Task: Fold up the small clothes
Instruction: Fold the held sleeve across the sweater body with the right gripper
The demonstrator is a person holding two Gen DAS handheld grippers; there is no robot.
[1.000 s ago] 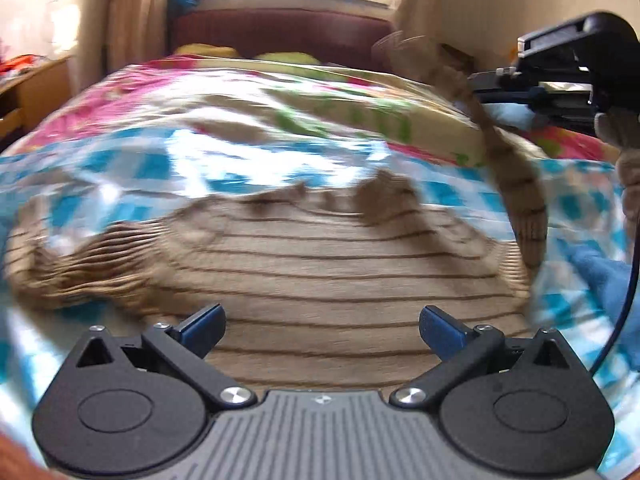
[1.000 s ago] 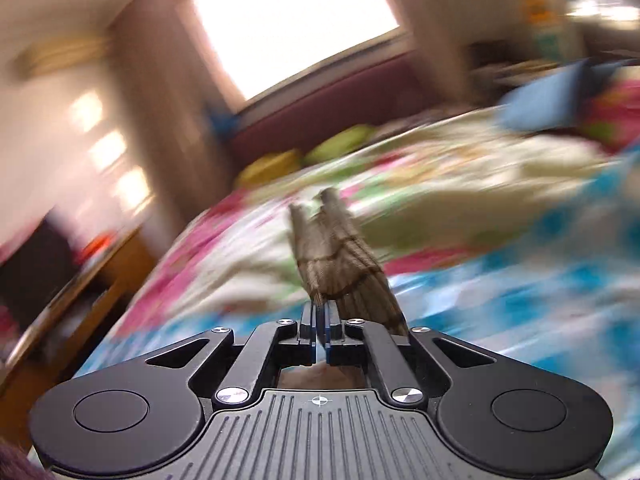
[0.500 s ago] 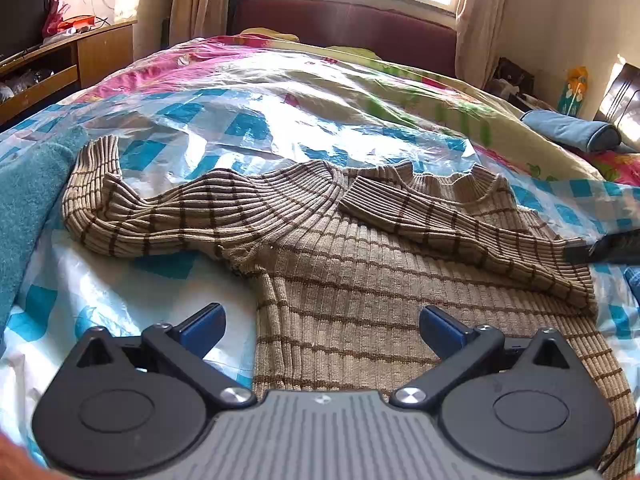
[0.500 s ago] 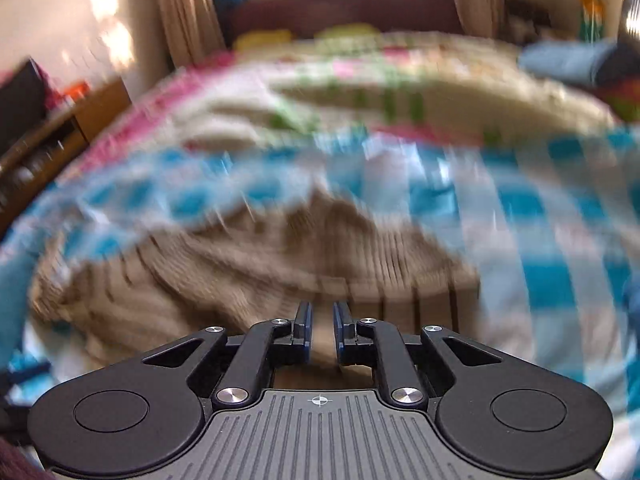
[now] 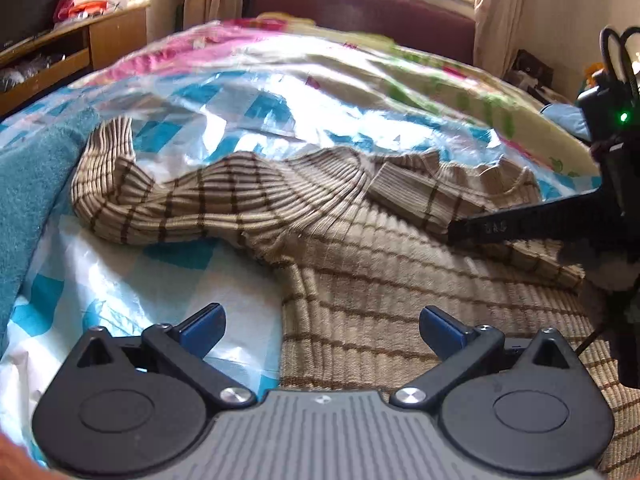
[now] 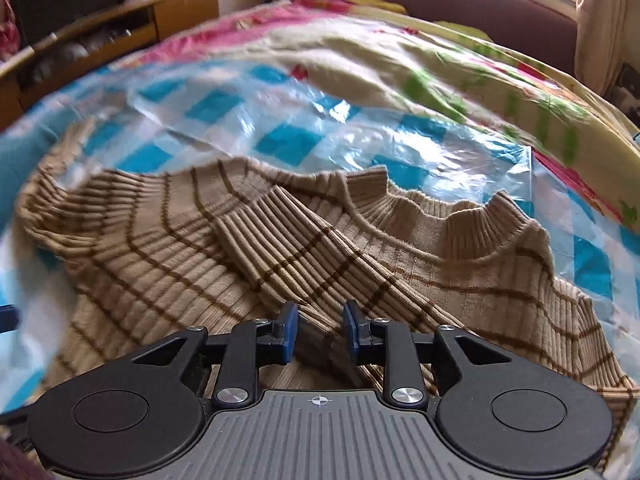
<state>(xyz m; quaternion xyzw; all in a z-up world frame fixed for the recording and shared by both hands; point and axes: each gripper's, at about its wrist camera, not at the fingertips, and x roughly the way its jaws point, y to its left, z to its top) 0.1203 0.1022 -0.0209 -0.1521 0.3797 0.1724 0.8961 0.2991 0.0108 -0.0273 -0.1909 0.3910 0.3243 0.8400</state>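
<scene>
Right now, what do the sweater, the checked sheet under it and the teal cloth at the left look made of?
Sweater: ribbed knit, probably wool or acrylic, matte beige; raised ribs, thin brown stripes, ribbed collar.
Checked sheet: thin plastic film, glossy; glare patches and sharp crinkles over the blue-and-white squares.
Teal cloth: looks like terry or fleece, matte with a fuzzy nap; fibre unclear.

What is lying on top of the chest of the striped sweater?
One sleeve of the sweater is folded across its chest, with the ribbed cuff pointing toward the other shoulder. The part of the chest beneath this sleeve is covered, so it cannot be seen.
</scene>
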